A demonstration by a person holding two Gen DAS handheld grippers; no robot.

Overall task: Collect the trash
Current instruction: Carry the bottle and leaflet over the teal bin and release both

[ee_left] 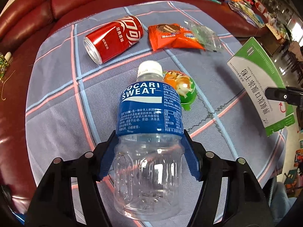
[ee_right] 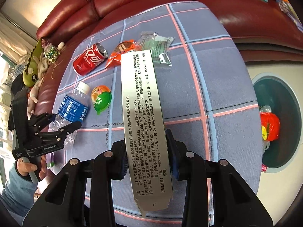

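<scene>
The left tool (ee_left: 149, 157) pinches a clear plastic bottle (ee_left: 149, 124) above the checked cloth's near edge, while the right tool (ee_right: 147, 155) pinches a medicine box (ee_right: 144, 117) mid-cloth. The slick bottle could squirt free; can (ee_left: 115, 38), wrappers (ee_left: 174, 36) and jelly cup (ee_left: 181, 89) remain farther back.

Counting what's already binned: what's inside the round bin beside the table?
The bin holds a red-orange wrapper with clear plastic around it; anything beneath, and the bin's far side, is out of sight.
</scene>
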